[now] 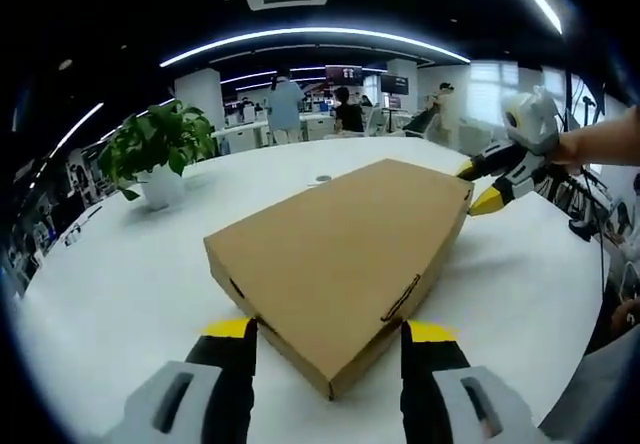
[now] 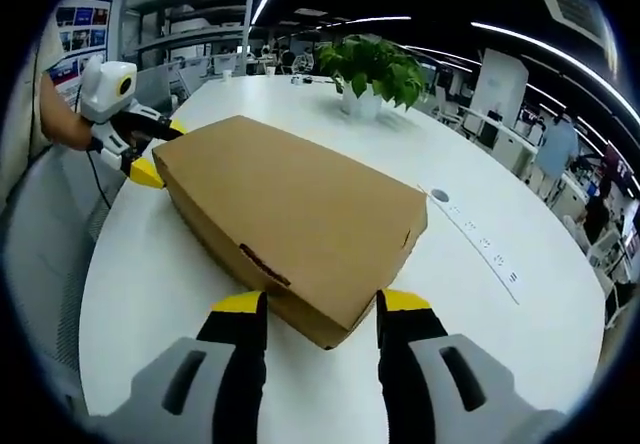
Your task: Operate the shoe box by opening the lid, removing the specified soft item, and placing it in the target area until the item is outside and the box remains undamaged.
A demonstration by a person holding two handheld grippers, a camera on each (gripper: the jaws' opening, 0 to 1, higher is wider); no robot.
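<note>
A shut brown cardboard shoe box [image 1: 340, 254] [image 2: 290, 214] lies flat on the round white table [image 1: 120, 264] [image 2: 140, 294]. In the left gripper view, my left gripper [image 1: 330, 329] is open, its yellow-tipped jaws standing either side of the box's near corner. At the box's far right corner, my right gripper [image 1: 478, 186] is held by a hand, jaws apart. In the right gripper view, my right gripper [image 2: 322, 302] is open astride the near corner. The left gripper [image 2: 158, 149] sits at the far left corner, one tip above the lid edge and one below.
A potted green plant [image 1: 160, 149] [image 2: 372, 69] stands on the table beyond the box. A round table socket [image 1: 322, 178] [image 2: 440, 196] lies near it. People [image 1: 285, 104] sit at desks in the office behind. The table edge is close to both grippers.
</note>
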